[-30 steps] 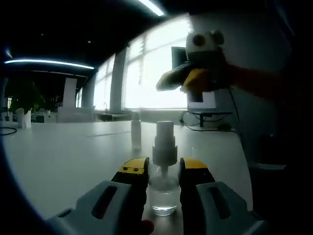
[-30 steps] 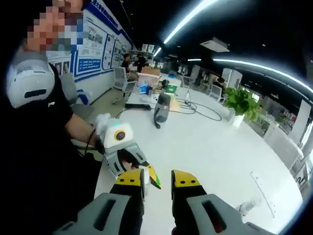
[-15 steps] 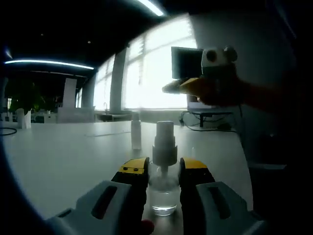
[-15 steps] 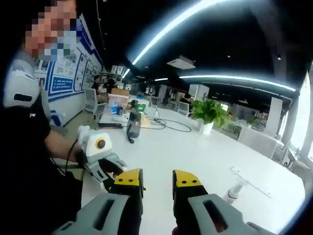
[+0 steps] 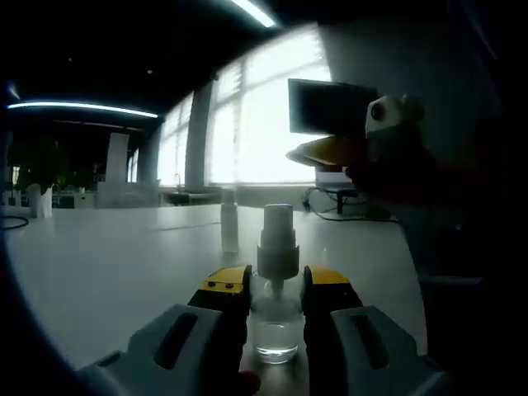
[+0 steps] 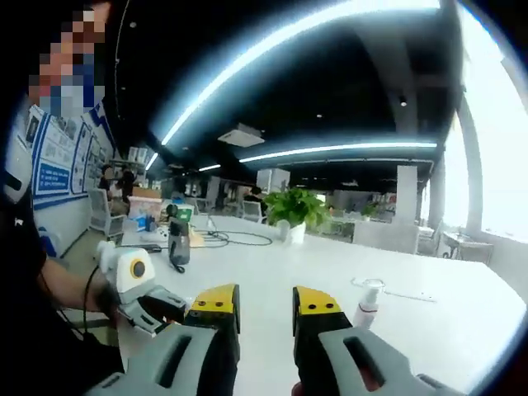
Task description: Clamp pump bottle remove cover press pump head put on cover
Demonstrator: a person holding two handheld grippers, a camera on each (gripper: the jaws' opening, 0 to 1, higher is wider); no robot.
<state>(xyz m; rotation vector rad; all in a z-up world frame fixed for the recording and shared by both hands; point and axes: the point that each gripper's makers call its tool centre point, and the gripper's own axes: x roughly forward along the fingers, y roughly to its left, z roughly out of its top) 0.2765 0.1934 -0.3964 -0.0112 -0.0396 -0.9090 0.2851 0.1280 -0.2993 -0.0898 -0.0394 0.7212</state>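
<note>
A small clear pump bottle (image 5: 276,332) with a white pump head (image 5: 278,239) stands on the white table (image 5: 124,272). My left gripper (image 5: 276,285) is shut on its body, a yellow-tipped jaw on each side. My right gripper (image 5: 346,153) hangs in the air above and to the right of the pump head, apart from it. In the right gripper view, my right gripper (image 6: 266,305) has a narrow gap between its jaws with nothing in it. The left gripper (image 6: 144,297) sits low at the left there.
A slim small bottle with a white top (image 5: 229,227) stands on the table behind the clamped one, also seen as the slim bottle (image 6: 367,303). A dark monitor (image 5: 330,107) stands at the back right. A potted plant (image 6: 293,206) and a dark upright object (image 6: 177,247) stand farther off.
My right gripper has drifted to the right in the left gripper view, and its own view has tilted upward. The left gripper and the clamped bottle have stayed still.
</note>
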